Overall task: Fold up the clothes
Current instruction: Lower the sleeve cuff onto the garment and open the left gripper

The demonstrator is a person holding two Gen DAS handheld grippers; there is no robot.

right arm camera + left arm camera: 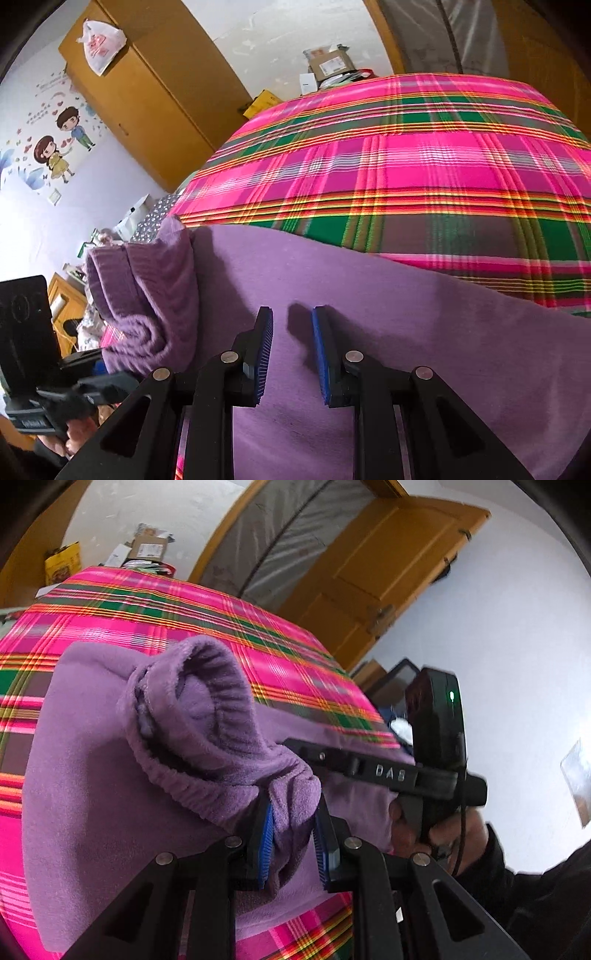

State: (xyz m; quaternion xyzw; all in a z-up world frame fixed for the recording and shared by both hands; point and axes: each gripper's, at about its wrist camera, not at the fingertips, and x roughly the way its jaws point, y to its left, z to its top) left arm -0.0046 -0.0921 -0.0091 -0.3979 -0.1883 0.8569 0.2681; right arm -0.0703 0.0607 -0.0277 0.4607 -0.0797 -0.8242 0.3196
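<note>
L tool (291, 834) clamps purple fleece garment (92, 775) cuff w/ pads; R tool (291, 354) open, empty above it.

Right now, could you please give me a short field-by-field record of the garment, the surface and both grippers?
garment: purple fleece garment, spread flat, one ribbed cuff lifted
surface: pink plaid bedsheet
left gripper: shut on the fleece near the cuff, holding it raised
right gripper: open, empty, over the flat fleece
background: wooden wardrobe
</note>
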